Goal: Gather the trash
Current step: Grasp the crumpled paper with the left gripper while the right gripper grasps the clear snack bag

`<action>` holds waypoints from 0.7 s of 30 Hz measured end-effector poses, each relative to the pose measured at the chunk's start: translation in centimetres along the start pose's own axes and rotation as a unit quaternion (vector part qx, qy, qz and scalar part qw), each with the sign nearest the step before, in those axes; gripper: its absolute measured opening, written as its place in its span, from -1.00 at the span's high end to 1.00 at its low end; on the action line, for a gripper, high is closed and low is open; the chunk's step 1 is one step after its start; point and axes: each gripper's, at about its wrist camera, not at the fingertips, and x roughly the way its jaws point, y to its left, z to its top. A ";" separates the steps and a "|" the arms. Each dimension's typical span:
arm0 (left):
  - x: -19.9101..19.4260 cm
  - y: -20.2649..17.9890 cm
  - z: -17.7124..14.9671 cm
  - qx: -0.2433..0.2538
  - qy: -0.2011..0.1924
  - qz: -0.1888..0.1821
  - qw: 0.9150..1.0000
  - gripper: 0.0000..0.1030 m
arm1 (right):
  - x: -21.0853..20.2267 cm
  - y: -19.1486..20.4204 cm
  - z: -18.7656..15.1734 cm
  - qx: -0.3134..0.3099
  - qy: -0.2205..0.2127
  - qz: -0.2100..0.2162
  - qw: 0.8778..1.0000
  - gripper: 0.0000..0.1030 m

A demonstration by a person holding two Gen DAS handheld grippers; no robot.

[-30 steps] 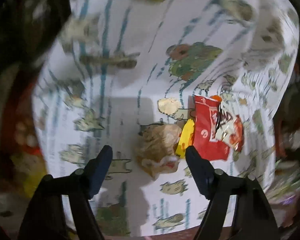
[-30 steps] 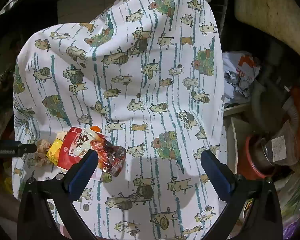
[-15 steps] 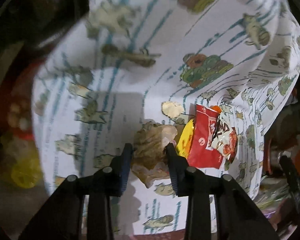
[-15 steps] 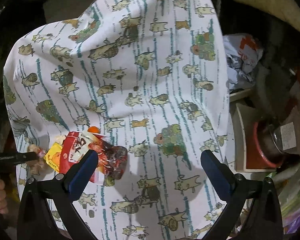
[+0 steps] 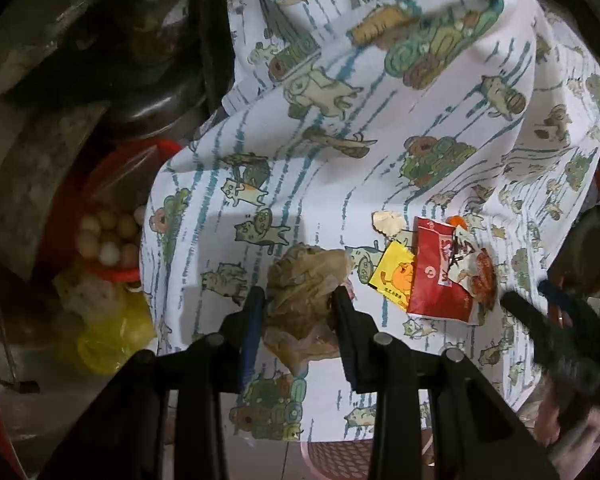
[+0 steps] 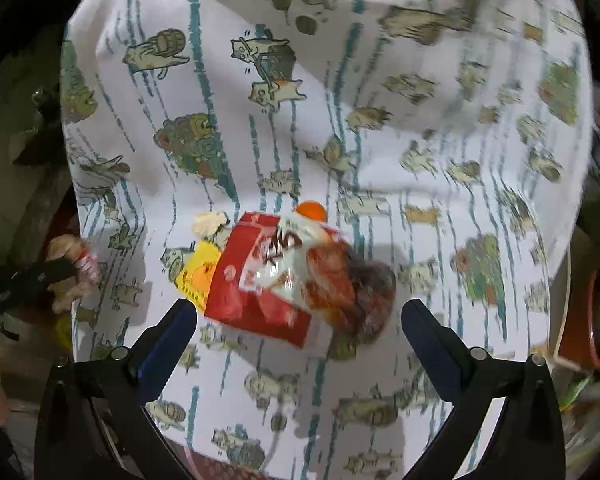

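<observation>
A cat-print cloth (image 5: pixel 340 184) covers the tabletop, and the trash lies on it near the front edge. Off the cloth's left side sits a red basket (image 5: pixel 112 160) with pale round things in it, too blurred to name, and a yellow bag (image 5: pixel 112 332) below it; a pink basket (image 5: pixel 332 456) shows under the front hem. Dark clutter rings the cloth on both sides.

The left gripper (image 5: pixel 298 300) has its jaws narrow, clamped on a crumpled brown wrapper (image 5: pixel 304 280). Just right of it lie a yellow packet (image 5: pixel 396 276) with an orange cartoon figure, a red snack bag (image 5: pixel 440 280) overlapping that packet, a small beige scrap (image 5: pixel 386 222) behind them and an orange cap (image 5: pixel 458 221) at the bag's far edge. The bag carries bold dark characters on a white patch; they cannot be read.

The right gripper (image 6: pixel 300 316) hangs with jaws wide, one finger each side of the red snack bag (image 6: pixel 284 276), not touching it. Nothing stands between the jaws and the bag.

A second ago the left jaws were wide around the wrapper; they have since closed on it, and it now looks drawn toward the cloth's edge. The right gripper has come in from well back, so the bag now sits between its fingers.
</observation>
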 end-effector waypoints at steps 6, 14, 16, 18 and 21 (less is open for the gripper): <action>-0.2 0.3 0.2 0.000 -0.003 -0.006 1.000 0.37 | 3.2 -4.9 3.1 0.045 -0.015 0.027 0.999 -0.85; 0.8 0.7 0.4 -0.009 0.007 -0.003 1.000 0.36 | 8.1 -9.5 2.5 0.156 0.070 0.101 0.980 -0.41; 0.8 0.4 0.4 -0.003 0.007 0.000 1.000 0.36 | 8.6 -9.5 2.1 0.165 0.079 0.125 0.975 -0.40; 0.5 -0.3 0.3 0.014 0.002 0.003 1.000 0.35 | 8.7 -9.0 1.8 0.145 0.096 0.149 0.973 -0.40; 0.3 -0.7 0.4 0.019 0.000 -0.004 1.000 0.35 | 8.5 -7.4 0.9 0.104 0.123 0.180 0.971 -0.40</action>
